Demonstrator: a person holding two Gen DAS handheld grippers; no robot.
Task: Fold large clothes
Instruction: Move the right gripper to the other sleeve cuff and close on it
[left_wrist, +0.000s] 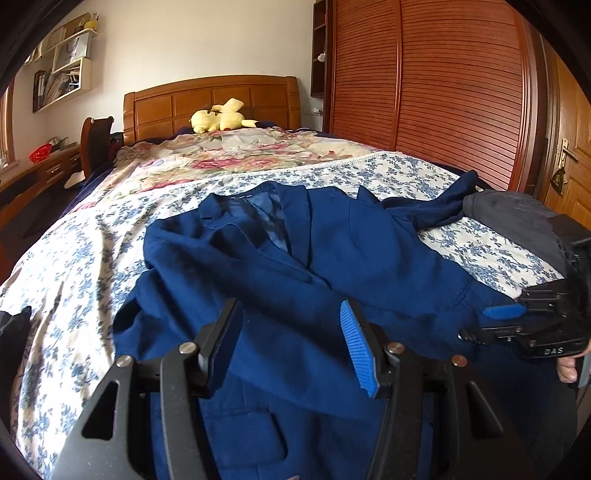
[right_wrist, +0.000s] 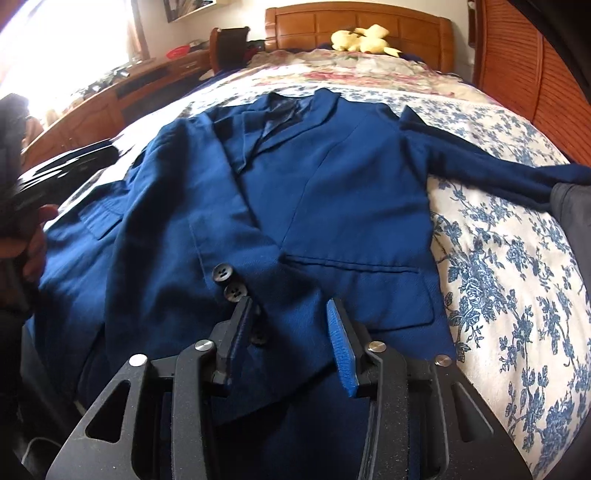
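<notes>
Presently at the laying-out stage, no fold made yet. Wooden-framed bed with blue-and-white floral cotton spread (left_wrist: 424, 173) serving as work surface. Navy blue woven suit jacket (right_wrist: 332, 192) lying front-up on the near half of the spread, collar toward the headboard, hem toward the near edge and hanging slightly over it; long axis running collar-to-hem along the length of the bed. One long sleeve (right_wrist: 491, 166) thrown out sideways across the spread toward the wardrobe side, at roughly a right angle to the body; opposite front panel rumpled, lapel area creased, not flat.

Left gripper (left_wrist: 295, 332) hovering over the lower front panel, jaws roughly half apart, nothing between the pads, cloth merely beneath. Right gripper (right_wrist: 291, 332) over the hem just beside the dark round cuff buttons (right_wrist: 229, 282), jaws narrower than the left, apart, no cloth pinched as far as can be told.

Judged next: smooth the front panels, then take the outflung sleeve near its cuff and lay it across the chest. Calls for a pinch on a single layer and a flat drag, not a lift, to avoid dragging the whole jacket off axis.
</notes>
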